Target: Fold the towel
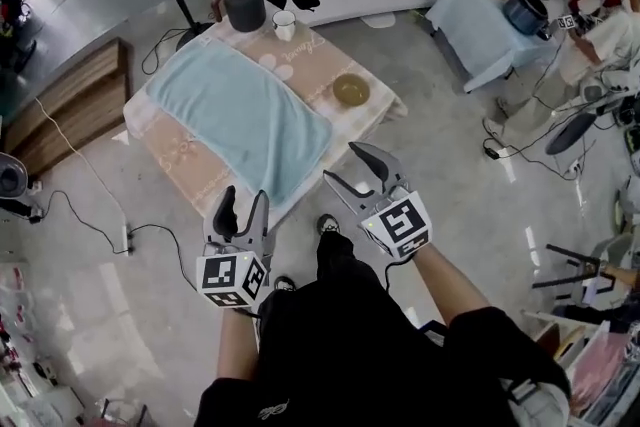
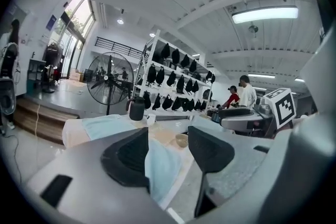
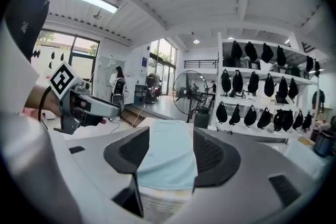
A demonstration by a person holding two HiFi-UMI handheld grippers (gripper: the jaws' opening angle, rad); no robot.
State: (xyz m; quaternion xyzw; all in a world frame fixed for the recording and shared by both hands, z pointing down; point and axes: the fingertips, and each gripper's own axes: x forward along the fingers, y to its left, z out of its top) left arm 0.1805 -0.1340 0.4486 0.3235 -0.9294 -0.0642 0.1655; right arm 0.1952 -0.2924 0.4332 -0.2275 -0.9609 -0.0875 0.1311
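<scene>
Over the table, head view: a light blue towel [image 1: 240,120] lies spread out flat on the table [image 1: 330,65], and its near end reaches the near edge.
Other things on the table: a black jug [image 1: 243,2] and a white cup [image 1: 285,24] stand at the far end, and a small bowl [image 1: 351,90] sits beside the towel.
Left gripper, head view: the left gripper [image 1: 245,200] is held over the floor [image 1: 120,315] near the table's near edge, not touching the towel.
Right gripper, head view: the right gripper [image 1: 340,162] is just beside that edge too, also off the towel.
Left gripper view: the jaws are wide apart with nothing between them. The towel [image 2: 160,162] shows past the gap, hanging a little over the table edge, with the bowl [image 2: 181,140] and jug [image 2: 137,109] behind.
Right gripper view: the jaws are spread with nothing held. The towel [image 3: 168,162] lies ahead in the gap, and the jug [image 3: 201,117] and a big fan [image 3: 186,89] stand far behind it.
</scene>
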